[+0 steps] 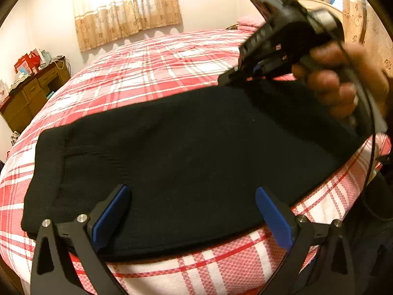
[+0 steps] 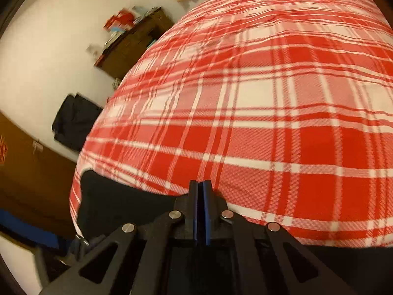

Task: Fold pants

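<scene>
Black knit pants (image 1: pixel 186 152) lie folded on a red and white plaid bed (image 1: pixel 157 66), near its front edge. My left gripper (image 1: pixel 194 196) is open, its blue pads (image 1: pixel 272 211) spread just above the pants' near edge. My right gripper (image 1: pixel 231 76), held in a hand, is at the pants' far right corner, where the cloth rises to its tip. In the right wrist view the right gripper (image 2: pixel 202 186) has its jaws pressed together. The black pants (image 2: pixel 118 204) show below and left of it. I cannot see cloth between the pads.
A brown wooden desk (image 1: pixel 32 91) with red boxes stands left of the bed against the wall. A curtain (image 1: pixel 127 9) hangs behind the bed. Pink folded cloth (image 1: pixel 248 22) lies at the far end. A dark bag (image 2: pixel 73 120) leans by the wall.
</scene>
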A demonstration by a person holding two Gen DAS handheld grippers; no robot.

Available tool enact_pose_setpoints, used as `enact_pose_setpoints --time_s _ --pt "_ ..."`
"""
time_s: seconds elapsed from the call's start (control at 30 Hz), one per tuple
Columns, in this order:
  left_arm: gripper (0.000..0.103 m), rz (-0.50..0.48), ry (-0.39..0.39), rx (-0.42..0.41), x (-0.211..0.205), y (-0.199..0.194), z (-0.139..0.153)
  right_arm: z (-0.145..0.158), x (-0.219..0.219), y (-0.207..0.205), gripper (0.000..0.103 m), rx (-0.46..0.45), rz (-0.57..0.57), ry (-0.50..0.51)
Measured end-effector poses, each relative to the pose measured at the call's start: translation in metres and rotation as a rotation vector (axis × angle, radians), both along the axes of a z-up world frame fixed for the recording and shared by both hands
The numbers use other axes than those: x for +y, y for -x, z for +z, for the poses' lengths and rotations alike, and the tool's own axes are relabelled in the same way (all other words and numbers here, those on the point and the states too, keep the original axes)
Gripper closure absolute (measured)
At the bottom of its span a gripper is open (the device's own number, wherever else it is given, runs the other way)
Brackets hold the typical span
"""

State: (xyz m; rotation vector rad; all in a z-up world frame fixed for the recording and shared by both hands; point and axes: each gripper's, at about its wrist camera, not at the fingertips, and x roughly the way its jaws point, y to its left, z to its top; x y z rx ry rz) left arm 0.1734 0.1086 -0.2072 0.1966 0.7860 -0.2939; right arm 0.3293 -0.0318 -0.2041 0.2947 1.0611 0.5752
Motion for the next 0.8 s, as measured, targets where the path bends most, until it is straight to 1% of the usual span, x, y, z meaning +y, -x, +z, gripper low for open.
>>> enact_pose_setpoints --time_s 0.07,0.1,0.13,0.17,0.2,0.23,0.3,0.37,0.43,0.47,0.5,0.53,0.57,0.67,0.73,0.8 --pt "0.0 -0.005 0.01 -0.001 0.004 0.002 0.002 0.002 -0.006 0.003 0.097 -0.008 0.001 -0.031" --pt "0.0 -0.002 0.012 -0.001 0.004 0.003 0.004 0.004 -0.009 0.005 0.091 -0.009 -0.006 -0.033" --pt "0.0 0.0 0.016 -0.003 0.005 0.005 0.007 0.01 -0.014 0.008 0.075 -0.028 -0.018 -0.01" --pt "0.0 -0.005 0.02 -0.015 0.007 0.008 0.011 0.015 -0.017 0.012 0.065 -0.05 -0.024 0.011" --pt "0.0 -0.004 0.013 -0.029 0.008 0.009 0.015 0.023 -0.023 0.02 0.051 -0.086 -0.025 0.028" --pt "0.0 0.005 -0.003 -0.049 0.011 0.011 0.019 0.029 -0.027 0.026 0.05 -0.104 -0.017 0.031" --pt "0.0 0.03 -0.042 -0.116 0.019 0.016 0.028 0.039 -0.034 0.044 0.05 -0.139 0.009 0.053" --pt "0.0 0.073 -0.064 -0.146 0.035 0.014 0.032 0.04 -0.04 0.06 0.05 -0.157 0.035 0.071" --pt "0.0 0.123 -0.058 -0.122 0.05 0.007 0.028 0.029 -0.046 0.071 0.05 -0.129 0.044 0.091" --pt "0.0 0.168 -0.047 -0.082 0.062 0.001 0.022 0.019 -0.049 0.073 0.05 -0.101 0.037 0.106" --pt "0.0 0.205 -0.042 -0.06 0.069 -0.003 0.018 0.013 -0.053 0.075 0.05 -0.09 0.029 0.115" --pt "0.0 0.228 -0.04 -0.065 0.075 -0.003 0.016 0.005 -0.059 0.077 0.05 -0.083 0.022 0.106" --pt "0.0 0.223 -0.041 -0.084 0.075 -0.001 0.016 0.003 -0.063 0.079 0.05 -0.098 0.021 0.08" --pt "0.0 0.22 -0.093 -0.076 0.068 -0.002 0.015 0.007 -0.074 0.085 0.05 -0.092 0.004 0.04" --pt "0.0 0.212 -0.087 -0.064 0.062 0.0 0.017 0.017 -0.087 0.095 0.05 -0.116 -0.024 0.025" --pt "0.0 0.207 -0.071 -0.058 0.059 0.001 0.02 0.028 -0.11 0.109 0.05 -0.155 -0.053 0.038"
